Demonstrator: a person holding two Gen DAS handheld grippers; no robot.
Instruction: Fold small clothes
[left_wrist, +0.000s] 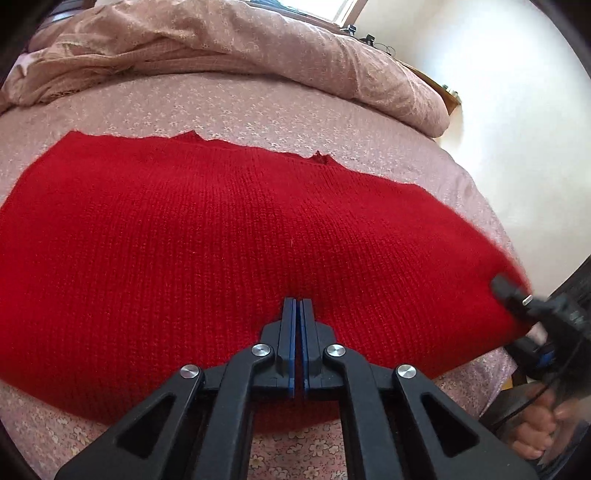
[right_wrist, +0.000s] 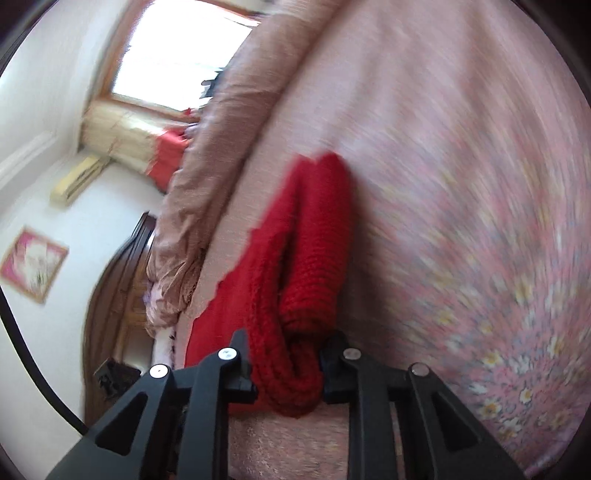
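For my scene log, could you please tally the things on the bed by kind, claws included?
Red knit sweater: 1
Rumpled pink quilt: 1
Claws: 2, the left claw shut above the knit, the right claw shut on a bunched sweater edge
Total: 4

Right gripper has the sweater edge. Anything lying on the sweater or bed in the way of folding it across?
Nothing visible. The red sweater lies flat on the bed with only the shut left gripper on its near edge. The right gripper holds a bunched fold; the duvet sits apart beyond the far edge.
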